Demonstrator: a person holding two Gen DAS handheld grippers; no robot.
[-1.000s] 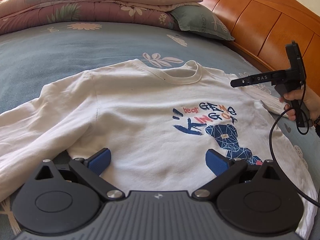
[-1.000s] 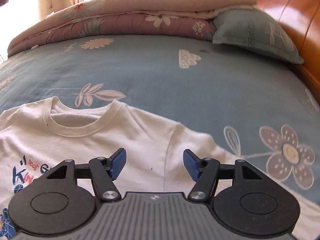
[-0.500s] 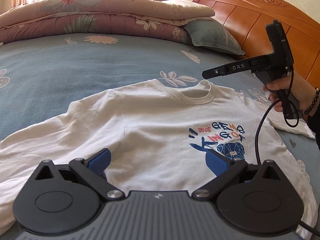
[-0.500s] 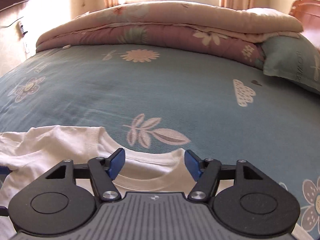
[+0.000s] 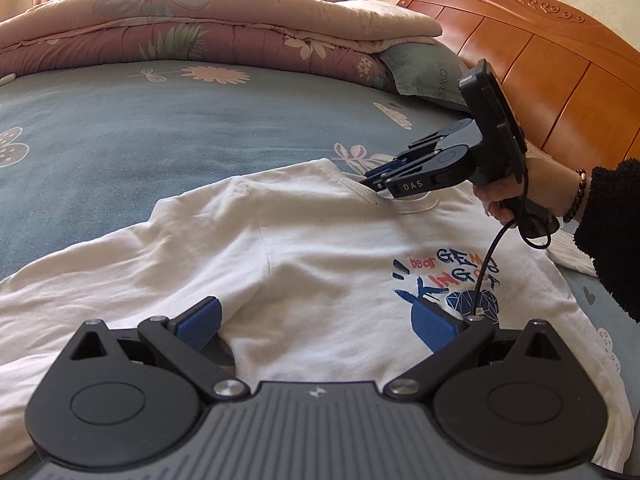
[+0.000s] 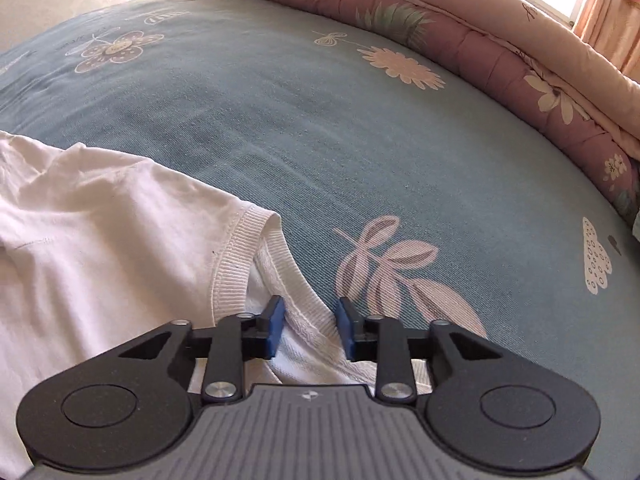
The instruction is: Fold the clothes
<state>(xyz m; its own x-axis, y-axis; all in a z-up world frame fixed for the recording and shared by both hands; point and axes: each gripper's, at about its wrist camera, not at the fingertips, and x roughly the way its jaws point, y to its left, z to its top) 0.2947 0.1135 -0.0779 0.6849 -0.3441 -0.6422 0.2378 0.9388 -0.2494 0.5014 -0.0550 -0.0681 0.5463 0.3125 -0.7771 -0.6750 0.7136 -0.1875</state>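
A white T-shirt with a blue and red print lies face up on the blue flowered bedsheet. My left gripper hovers open and wide over the shirt's lower part, nothing between its fingers. My right gripper, held by a hand, points down at the neckline. In the right wrist view the right gripper has its jaws closing, and the ribbed back collar runs between the blue pads with a gap still on each side.
A folded pink flowered quilt and a grey-green pillow lie at the far end of the bed. The wooden headboard rises at the right. A black cable hangs from the right gripper across the shirt's print.
The right gripper swung left from the shirt's right shoulder to the neckline, rolled over, and its jaws narrowed around the collar. The left gripper stays open over the hem.
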